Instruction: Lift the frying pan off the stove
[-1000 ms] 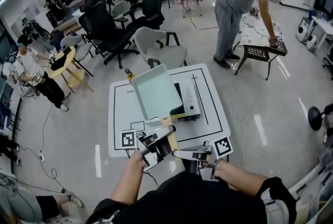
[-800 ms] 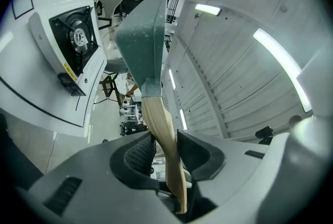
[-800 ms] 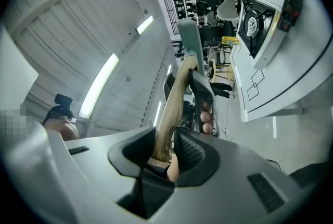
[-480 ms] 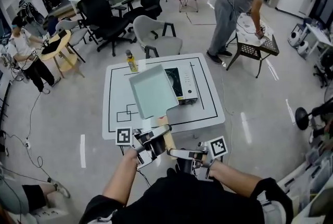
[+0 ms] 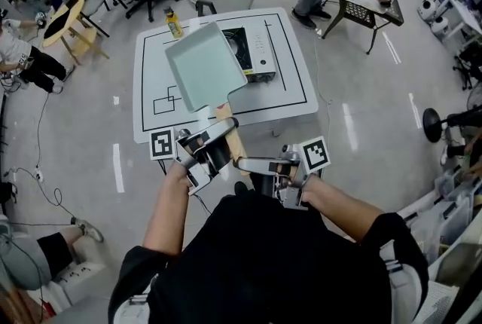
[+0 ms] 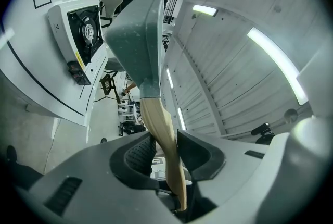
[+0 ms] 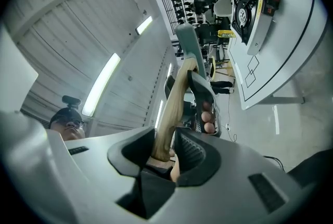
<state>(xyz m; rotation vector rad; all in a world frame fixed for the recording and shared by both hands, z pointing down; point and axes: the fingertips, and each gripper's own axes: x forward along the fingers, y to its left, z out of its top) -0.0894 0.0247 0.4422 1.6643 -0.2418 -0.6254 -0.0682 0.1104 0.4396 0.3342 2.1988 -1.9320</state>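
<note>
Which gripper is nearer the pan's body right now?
Left. The left gripper clamps the handle just behind the pan. The right gripper sits farther back at the handle's end, its jaws opening around it.

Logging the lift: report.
Left hand-held gripper clamped on handle. Right hand-held gripper opening, handle between jaws. Frying pan off stove. Nothing blocking.

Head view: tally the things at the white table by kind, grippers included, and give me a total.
Frying pan: 1, lifted clear of the stove
Stove: 1
Yellow bottle: 1
Grippers: 2, the left gripper clamped on the pan's wooden handle, the right gripper with jaws opening around the handle's end
Total: 5
</note>
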